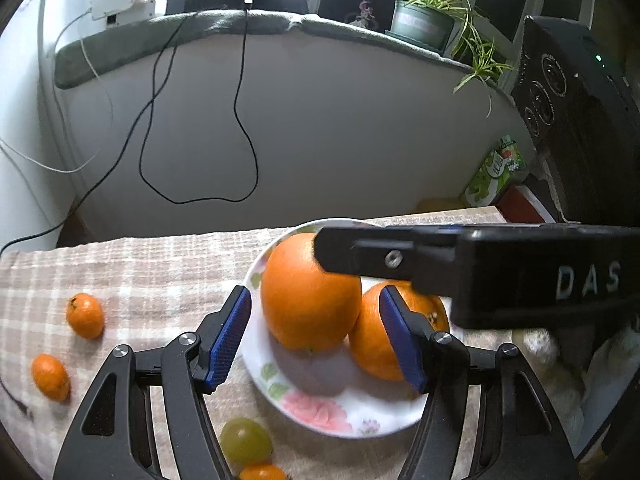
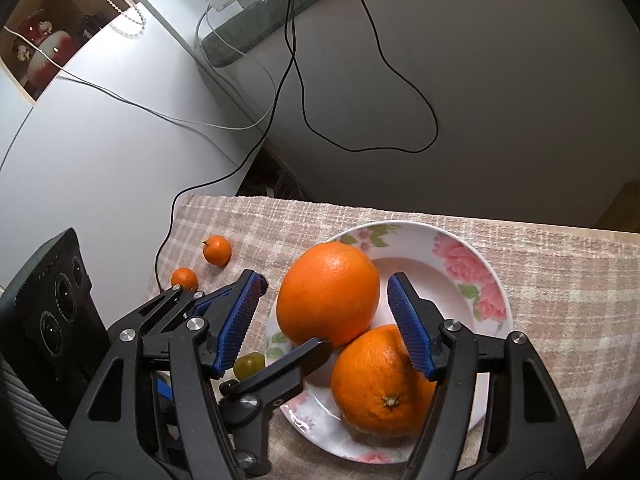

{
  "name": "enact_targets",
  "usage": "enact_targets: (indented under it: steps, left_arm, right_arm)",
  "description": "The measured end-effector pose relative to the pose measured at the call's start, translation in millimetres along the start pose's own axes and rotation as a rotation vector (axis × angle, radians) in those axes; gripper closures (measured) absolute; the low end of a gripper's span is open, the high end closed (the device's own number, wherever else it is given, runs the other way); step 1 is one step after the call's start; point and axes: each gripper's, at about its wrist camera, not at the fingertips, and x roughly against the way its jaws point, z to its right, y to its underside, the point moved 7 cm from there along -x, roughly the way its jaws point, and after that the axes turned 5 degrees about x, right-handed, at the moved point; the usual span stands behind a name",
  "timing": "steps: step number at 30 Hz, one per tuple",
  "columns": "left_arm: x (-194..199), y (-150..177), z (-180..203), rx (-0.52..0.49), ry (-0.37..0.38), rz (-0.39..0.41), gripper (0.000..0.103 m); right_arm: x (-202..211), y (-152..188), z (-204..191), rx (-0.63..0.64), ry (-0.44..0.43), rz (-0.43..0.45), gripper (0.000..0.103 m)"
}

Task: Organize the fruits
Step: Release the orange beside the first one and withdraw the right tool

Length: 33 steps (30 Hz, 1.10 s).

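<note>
A white plate with pink flowers (image 1: 320,416) (image 2: 472,272) holds two large oranges (image 1: 310,292) (image 2: 328,292), (image 1: 374,344) (image 2: 376,384). My left gripper (image 1: 316,332) is open and empty, its blue pads either side of the oranges above the plate. My right gripper (image 2: 324,320) is open and empty over the same oranges. Its black body (image 1: 520,272) crosses the left wrist view. Two small mandarins (image 1: 85,315) (image 2: 217,250), (image 1: 51,377) (image 2: 184,279) lie on the cloth left of the plate. A green grape (image 1: 245,441) (image 2: 249,365) lies by the plate's near edge.
A checked beige cloth (image 1: 160,272) (image 2: 560,280) covers the table. A small orange fruit (image 1: 262,473) lies below the grape. Black cables (image 1: 240,120) hang over the grey wall behind. A potted plant (image 1: 424,20) stands on the ledge. A black device (image 1: 572,112) stands at the right.
</note>
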Motion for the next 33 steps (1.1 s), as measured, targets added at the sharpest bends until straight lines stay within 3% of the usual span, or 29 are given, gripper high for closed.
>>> enact_targets:
  steps: [13, 25, 28, 33]
  left_arm:
    - [55.1, 10.7, -25.4, 0.017, -0.028, 0.054, 0.037]
    - [99.0, 38.8, -70.9, 0.082, -0.060, 0.089, 0.037]
    - [105.4, 50.8, -82.9, 0.094, -0.078, 0.079, 0.037]
    - [115.4, 72.5, -103.4, 0.119, -0.099, 0.066, 0.037]
  right_arm:
    - [33.4, 12.5, -17.4, 0.033, 0.057, 0.077, 0.033]
    - [67.4, 33.5, -62.9, 0.147, 0.071, 0.186, 0.032]
    - [70.3, 42.8, -76.6, 0.196, 0.083, 0.182, 0.020]
    - [61.2, 63.4, -96.0, 0.284, 0.121, 0.136, 0.020]
